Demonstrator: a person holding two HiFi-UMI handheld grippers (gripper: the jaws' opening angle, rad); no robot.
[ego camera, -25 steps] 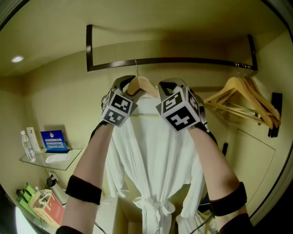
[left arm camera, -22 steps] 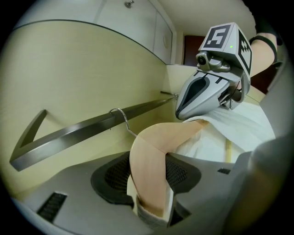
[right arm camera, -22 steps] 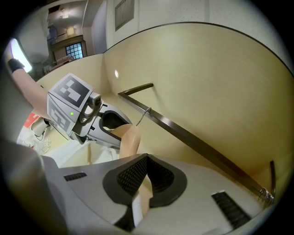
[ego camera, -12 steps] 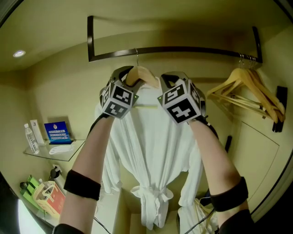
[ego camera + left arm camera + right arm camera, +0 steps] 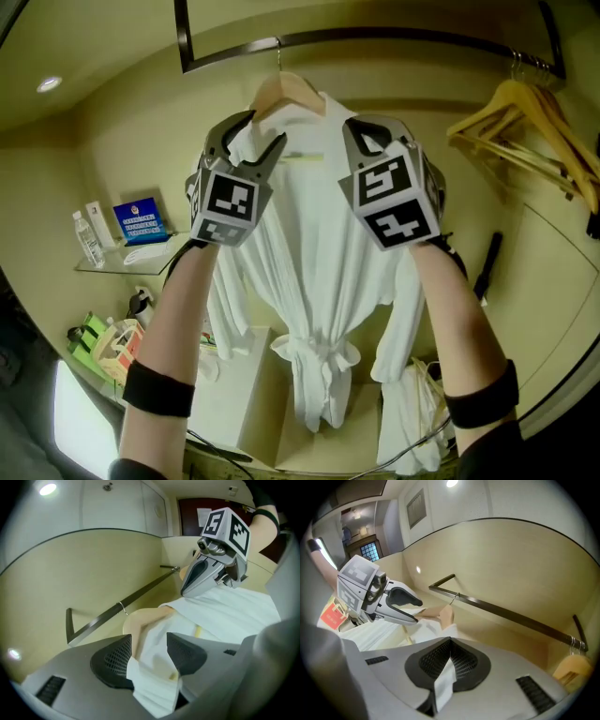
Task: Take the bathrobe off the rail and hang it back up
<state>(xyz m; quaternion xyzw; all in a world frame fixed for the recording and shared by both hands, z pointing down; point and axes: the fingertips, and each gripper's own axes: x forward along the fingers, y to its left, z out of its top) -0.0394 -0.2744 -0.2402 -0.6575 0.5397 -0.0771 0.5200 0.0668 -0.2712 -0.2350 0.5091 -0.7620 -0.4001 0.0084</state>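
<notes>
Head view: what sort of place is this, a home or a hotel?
Likely a hotel wardrobe nook: a white bathrobe hangs from a dark metal rail, spare wooden hangers beside it, and a glass shelf holds a clear water bottle.

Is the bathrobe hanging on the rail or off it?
On it: the bathrobe drapes a wooden hanger whose hook loops over the rail.

We read no words: the blue card [image 5: 142,220] left of the bathrobe [image 5: 319,281] bears print too small to make out.
</notes>
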